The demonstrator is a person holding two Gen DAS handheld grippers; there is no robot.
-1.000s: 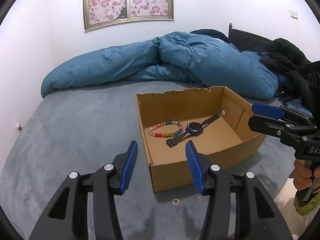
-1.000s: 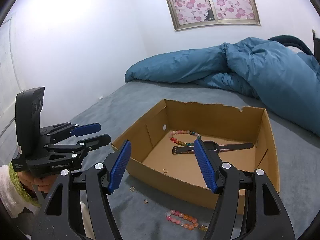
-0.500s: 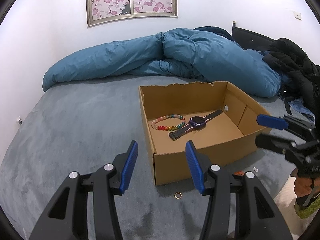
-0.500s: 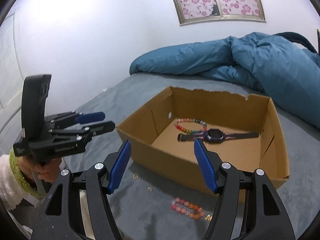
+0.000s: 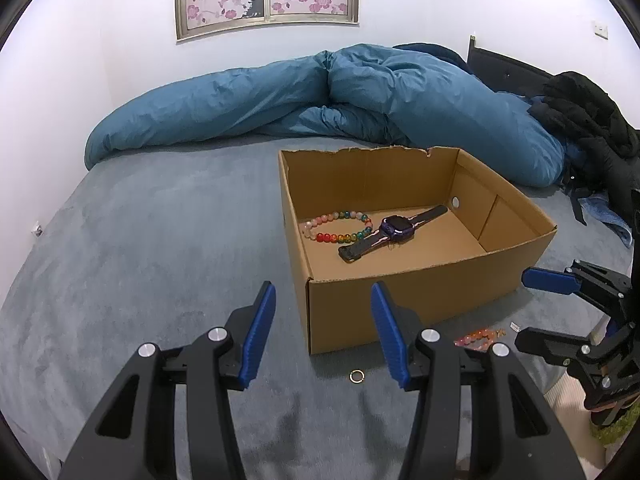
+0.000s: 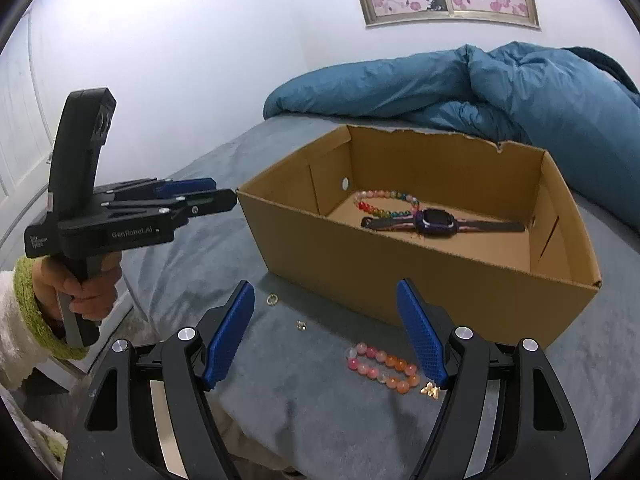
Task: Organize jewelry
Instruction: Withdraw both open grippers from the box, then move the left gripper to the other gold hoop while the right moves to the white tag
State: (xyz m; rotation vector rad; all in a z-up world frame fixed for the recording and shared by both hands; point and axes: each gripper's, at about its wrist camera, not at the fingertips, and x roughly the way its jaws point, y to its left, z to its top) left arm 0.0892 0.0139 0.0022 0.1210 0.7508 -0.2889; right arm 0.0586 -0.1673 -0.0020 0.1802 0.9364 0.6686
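Grey bed (image 6: 328,412), near edge: pink bead bracelet (image 6: 382,363) outside cardboard box (image 6: 400,268). Right gripper (image 6: 326,334) fingers opening, empty; left gripper (image 5: 323,334) parted, empty. Risk: soft bedding yields, beads slip.

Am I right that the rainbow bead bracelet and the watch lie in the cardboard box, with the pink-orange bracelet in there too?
Not quite. The pink-orange bracelet lies outside, on the bed in front of the cardboard box, as the right wrist view shows. The rainbow bead bracelet and watch are inside.
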